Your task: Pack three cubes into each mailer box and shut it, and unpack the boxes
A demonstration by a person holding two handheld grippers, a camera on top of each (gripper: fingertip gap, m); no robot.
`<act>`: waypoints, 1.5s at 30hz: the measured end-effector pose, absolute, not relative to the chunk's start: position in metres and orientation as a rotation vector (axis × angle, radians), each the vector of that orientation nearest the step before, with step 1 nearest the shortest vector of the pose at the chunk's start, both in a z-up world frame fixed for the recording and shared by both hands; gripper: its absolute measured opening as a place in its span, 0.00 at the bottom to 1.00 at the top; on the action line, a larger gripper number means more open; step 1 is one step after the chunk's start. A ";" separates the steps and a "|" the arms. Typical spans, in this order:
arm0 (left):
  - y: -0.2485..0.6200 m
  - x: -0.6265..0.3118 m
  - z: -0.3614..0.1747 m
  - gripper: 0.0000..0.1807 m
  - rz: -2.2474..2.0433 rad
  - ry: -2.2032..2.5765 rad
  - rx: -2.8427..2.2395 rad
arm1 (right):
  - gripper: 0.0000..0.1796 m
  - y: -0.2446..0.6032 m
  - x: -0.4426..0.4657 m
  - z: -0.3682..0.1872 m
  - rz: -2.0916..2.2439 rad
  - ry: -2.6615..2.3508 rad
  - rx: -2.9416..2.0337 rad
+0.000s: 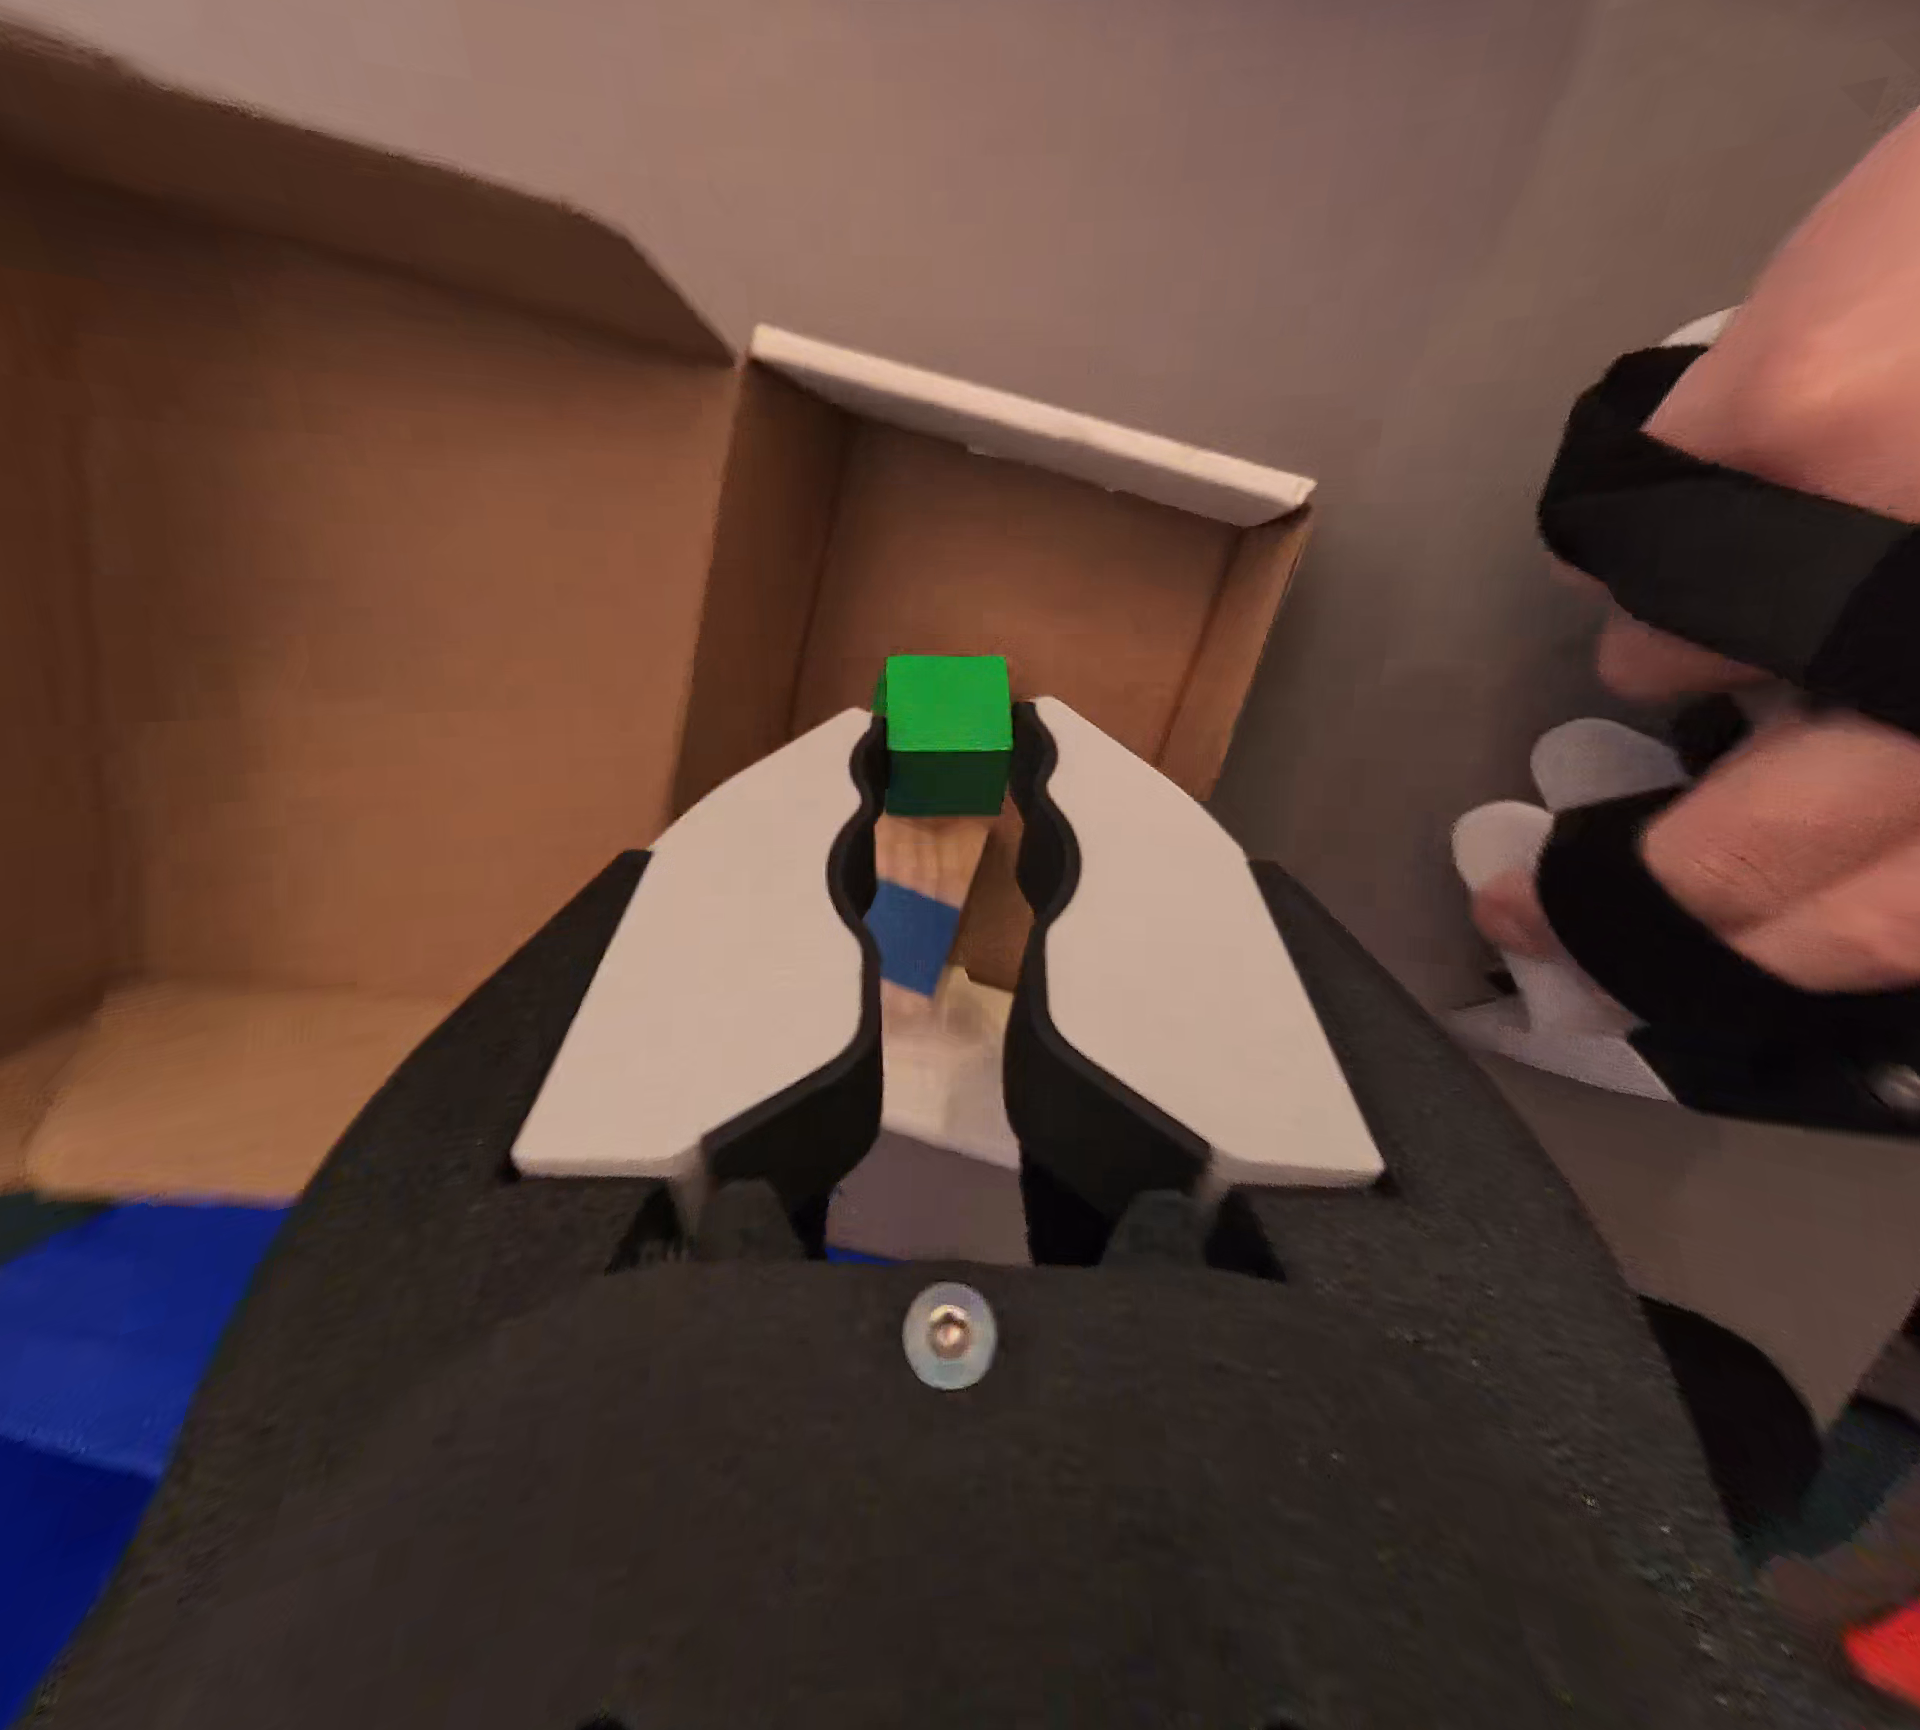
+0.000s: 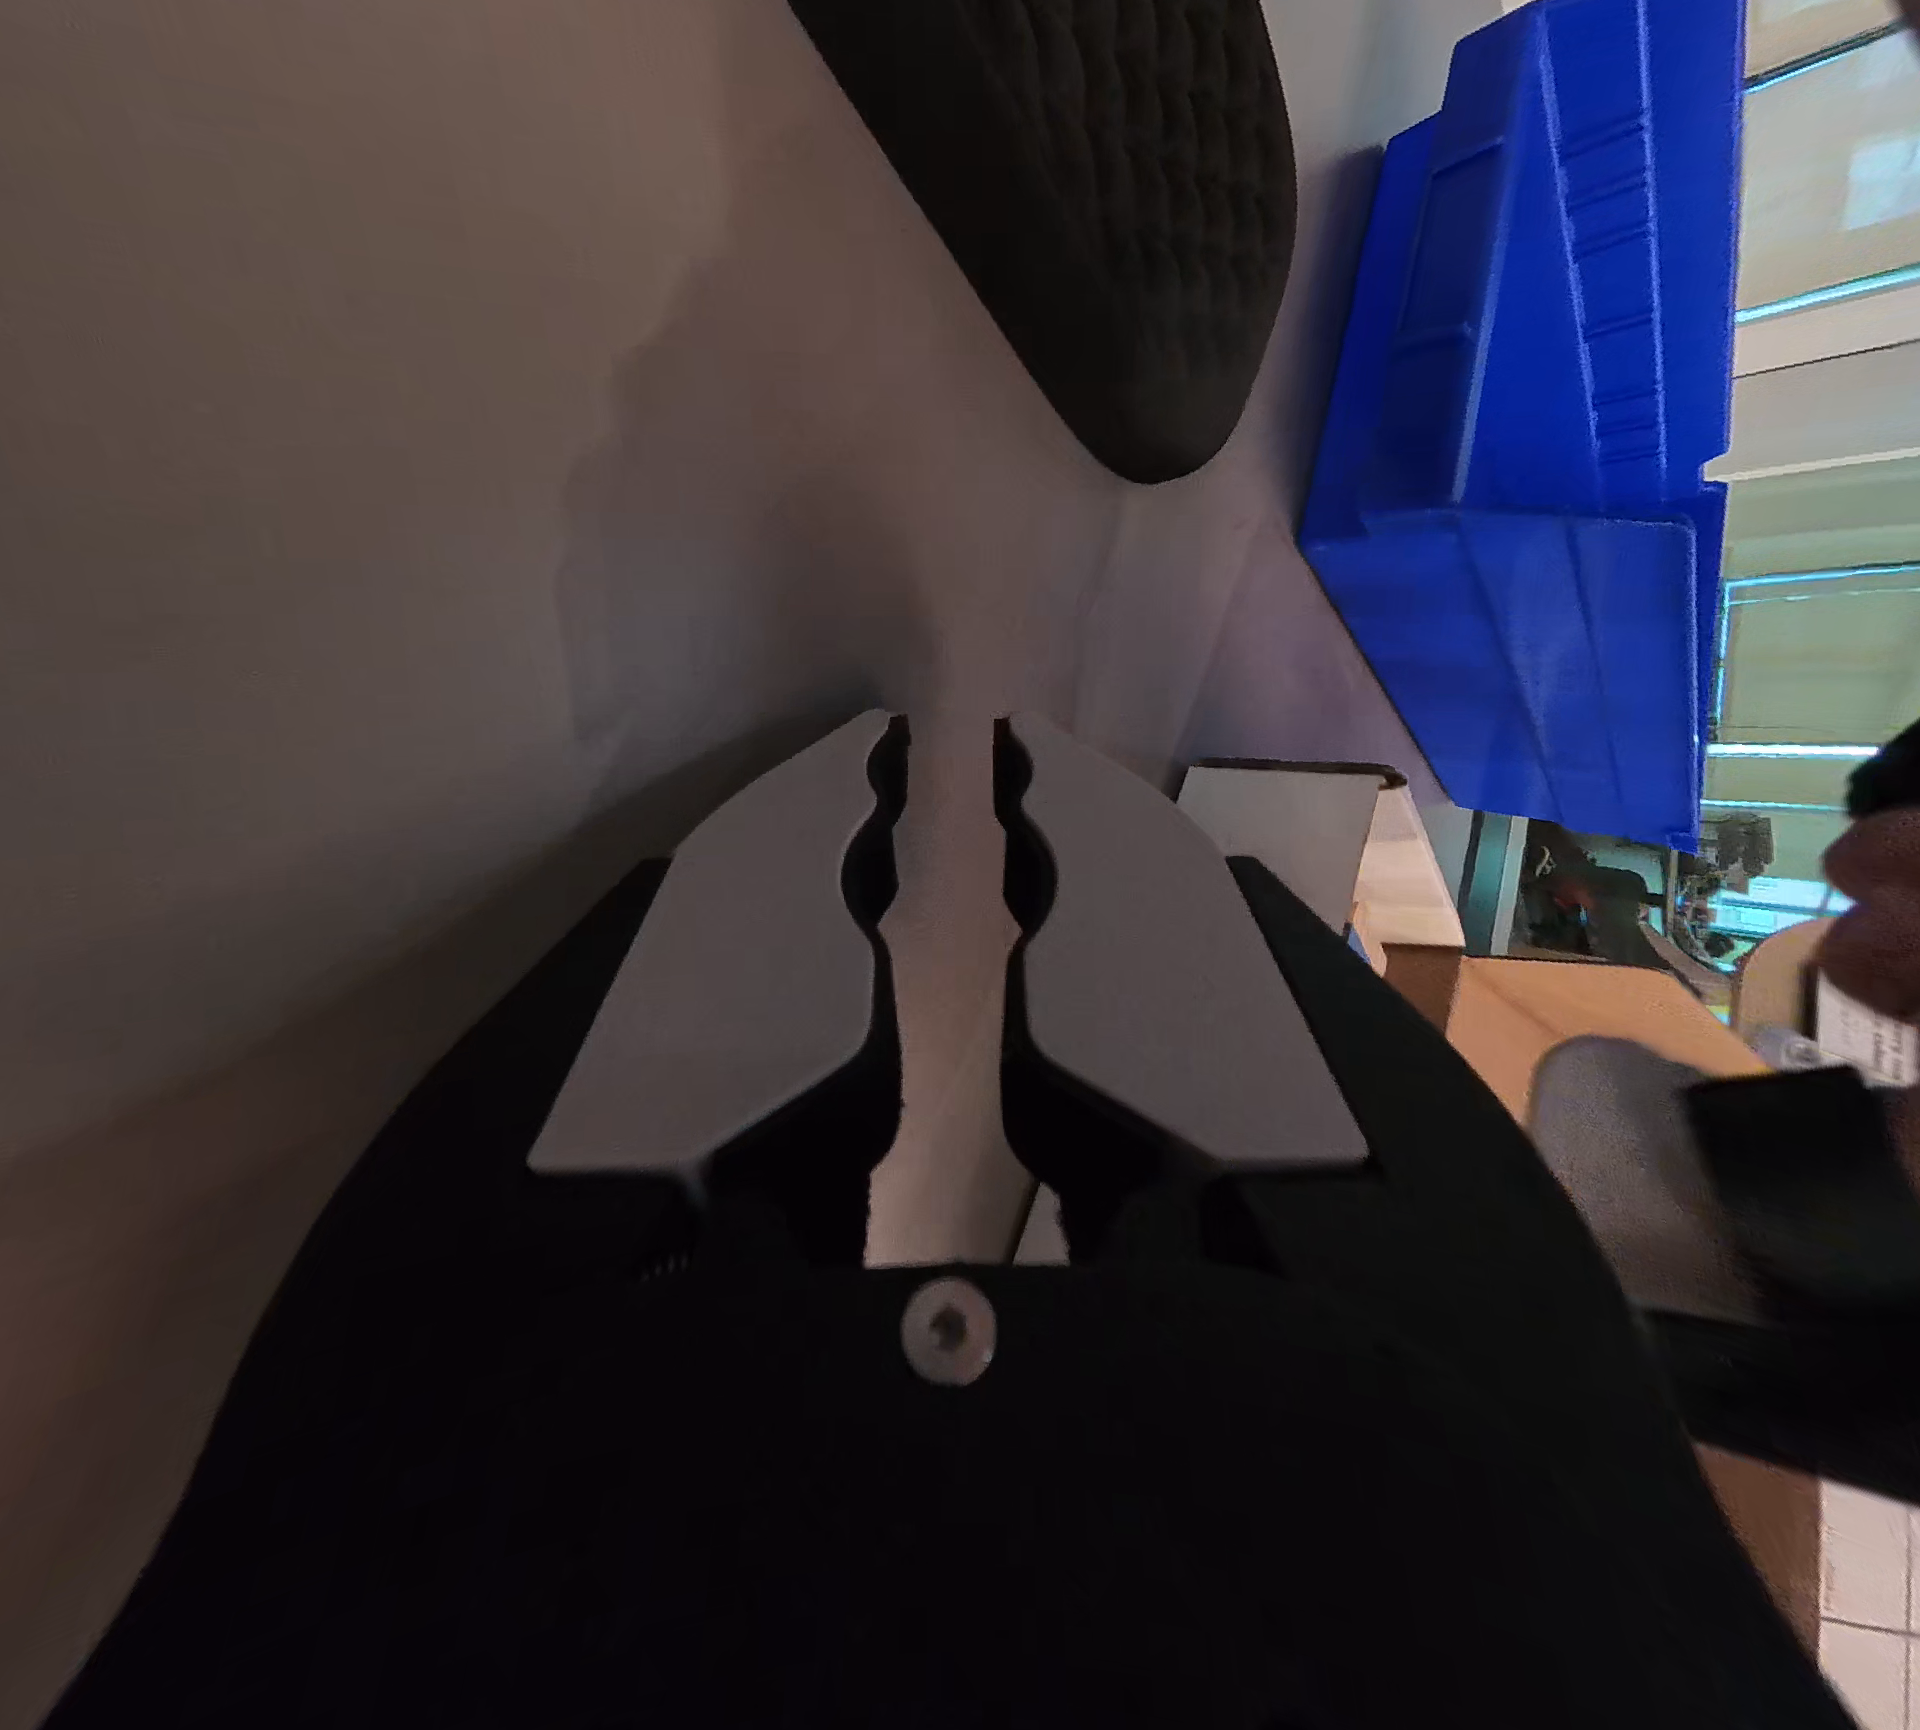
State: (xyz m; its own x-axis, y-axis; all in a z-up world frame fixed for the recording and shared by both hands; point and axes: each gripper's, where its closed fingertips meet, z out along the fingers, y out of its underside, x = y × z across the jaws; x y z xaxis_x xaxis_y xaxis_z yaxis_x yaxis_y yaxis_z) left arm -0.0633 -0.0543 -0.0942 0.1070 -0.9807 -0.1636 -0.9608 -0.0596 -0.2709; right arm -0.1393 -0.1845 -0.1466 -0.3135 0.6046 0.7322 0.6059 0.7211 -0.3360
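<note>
My left gripper (image 1: 948,750) is shut on a green cube (image 1: 948,704), held at its fingertips over an open brown mailer box (image 1: 1039,558). The box's lid (image 1: 312,589) stands open to the left. Between my fingers I see a wooden block with a blue band (image 1: 920,932) lower down in the box. My right gripper (image 2: 951,730) is open with a narrow gap and holds nothing; it points along the grey table. It also shows in the left wrist view (image 1: 1558,787), blurred in a person's hand to the right of the box.
A blue plastic bin (image 2: 1558,433) stands on the grey table (image 2: 312,330), and also shows in the left wrist view (image 1: 104,1317). A black textured oval pad (image 2: 1039,122) lies on the table. Another cardboard box (image 2: 1558,1015) sits beyond. A red-orange object (image 1: 1886,1649) is at the lower right. The tips of one gripper are about 15 cm away from the tips of the other.
</note>
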 end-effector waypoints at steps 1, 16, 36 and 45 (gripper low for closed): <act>-0.053 -0.060 -0.102 0.13 -0.067 1.958 -2.066 | 0.09 -0.184 -0.139 -0.147 -0.001 -2.005 -0.921; -0.050 -0.050 -0.150 0.13 0.117 2.257 -2.075 | 0.10 -0.184 -0.138 -0.147 0.001 -2.007 -0.923; -0.020 -0.059 -0.026 0.21 -0.351 1.560 -1.974 | 0.12 -0.180 -0.135 -0.144 -0.029 -2.001 -0.928; 0.021 -0.122 0.064 0.42 -0.713 0.892 -1.854 | 0.16 -0.162 -0.131 -0.096 0.154 -1.760 -1.041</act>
State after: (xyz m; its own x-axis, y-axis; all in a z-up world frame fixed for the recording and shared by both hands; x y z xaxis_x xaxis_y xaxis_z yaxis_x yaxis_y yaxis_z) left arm -0.1219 0.0212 0.0640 0.5682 -0.8167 0.1010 -0.2784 -0.3063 -0.9103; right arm -0.1312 -0.1619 -0.0964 -0.0851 0.7036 0.7054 0.5703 0.6150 -0.5446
